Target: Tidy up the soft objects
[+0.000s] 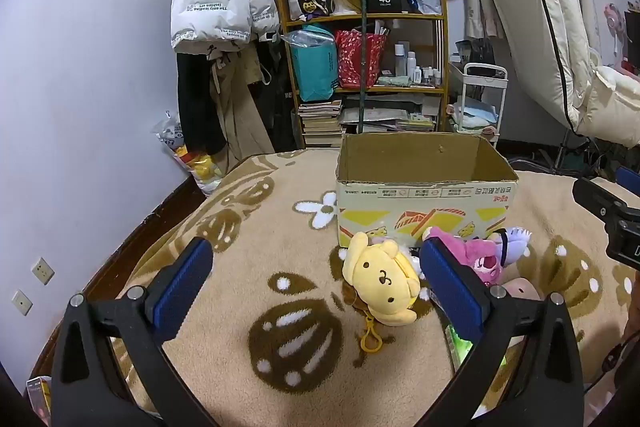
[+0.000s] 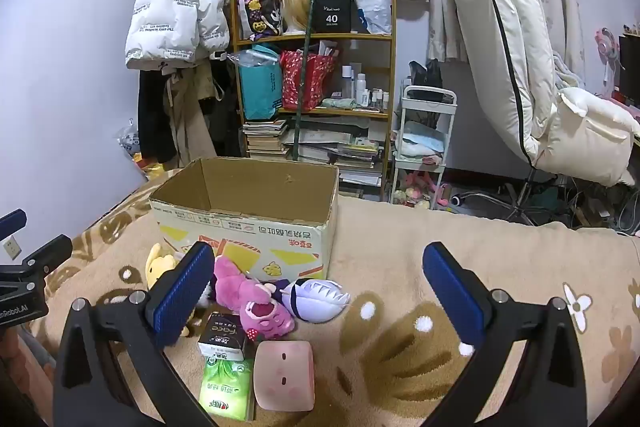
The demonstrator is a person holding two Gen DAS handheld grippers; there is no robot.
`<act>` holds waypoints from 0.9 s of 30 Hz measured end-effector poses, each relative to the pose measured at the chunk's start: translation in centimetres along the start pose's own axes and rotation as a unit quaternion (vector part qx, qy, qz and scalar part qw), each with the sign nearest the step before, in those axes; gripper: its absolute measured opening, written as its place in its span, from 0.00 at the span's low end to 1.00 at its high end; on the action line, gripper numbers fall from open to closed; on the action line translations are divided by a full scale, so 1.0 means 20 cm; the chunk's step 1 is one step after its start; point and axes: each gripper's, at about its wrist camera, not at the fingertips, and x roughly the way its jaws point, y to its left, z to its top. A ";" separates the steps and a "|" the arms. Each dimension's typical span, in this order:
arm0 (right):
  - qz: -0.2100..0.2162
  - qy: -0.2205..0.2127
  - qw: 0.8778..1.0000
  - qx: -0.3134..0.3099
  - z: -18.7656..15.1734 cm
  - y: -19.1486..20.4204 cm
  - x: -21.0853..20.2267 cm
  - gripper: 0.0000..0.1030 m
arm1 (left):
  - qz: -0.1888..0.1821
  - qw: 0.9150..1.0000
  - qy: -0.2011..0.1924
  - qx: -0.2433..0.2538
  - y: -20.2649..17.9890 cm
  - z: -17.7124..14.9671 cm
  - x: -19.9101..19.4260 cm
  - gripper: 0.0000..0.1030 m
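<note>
Cardboard box point(image 2: 244, 223) on blanket-covered bed point(image 2: 400, 259), open side up. Near side of box: dog plush point(image 1: 380, 277) leftmost, bear plush point(image 2: 256, 297) and round plush point(image 2: 320, 299) to its right. Nearer: tissue packs point(image 2: 224, 367), cube plush point(image 2: 285, 375) beside them. Shelf point(image 2: 316, 83) far behind.

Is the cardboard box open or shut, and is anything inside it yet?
Open: the cardboard box has no flaps over its top. Only bare inner walls show; its floor is hidden, so whether it is empty cannot be told.

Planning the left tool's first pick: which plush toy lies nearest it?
The yellow dog-faced plush with a yellow clip, lying between the open left tool's pads; the pink plush bear and purple-white plush lie farther right.
</note>
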 end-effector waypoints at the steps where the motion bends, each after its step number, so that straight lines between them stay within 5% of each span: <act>1: 0.001 0.000 1.000 0.000 0.00 0.00 0.00 1.00 | 0.000 1.000 0.001 0.000 0.00 0.00 0.00 0.99; 27: -0.007 -0.004 1.000 0.000 0.01 0.00 -0.01 1.00 | 0.003 1.000 0.001 0.002 0.00 0.00 0.00 0.99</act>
